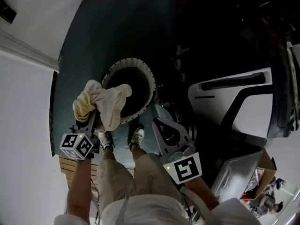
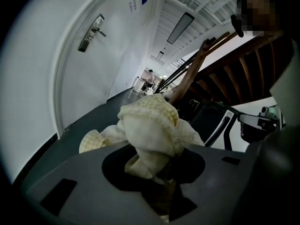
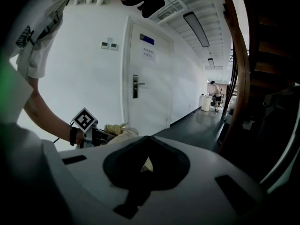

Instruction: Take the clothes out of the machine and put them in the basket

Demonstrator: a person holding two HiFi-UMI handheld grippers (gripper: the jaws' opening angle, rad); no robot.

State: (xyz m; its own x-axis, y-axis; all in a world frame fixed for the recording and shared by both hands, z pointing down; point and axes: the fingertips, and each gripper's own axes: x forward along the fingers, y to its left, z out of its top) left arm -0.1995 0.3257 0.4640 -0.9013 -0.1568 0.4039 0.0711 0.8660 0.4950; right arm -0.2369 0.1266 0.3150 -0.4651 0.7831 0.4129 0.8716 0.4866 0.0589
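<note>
Dim head view, brighter gripper views, fisheye warping, dark corners

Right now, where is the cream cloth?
Head view, left side: the cream cloth hangs from the left claw, above the left rim of the round basket.

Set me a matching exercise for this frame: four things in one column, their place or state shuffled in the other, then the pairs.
Things:
1. cloth
2. basket
3. left hand-held gripper
4. white door

Place or state:
A. standing on the dark floor
B. closed
C. cream, bunched, hanging over the basket's rim
D. shut on the cloth

Pairs: 1-C, 2-A, 3-D, 4-B
</note>
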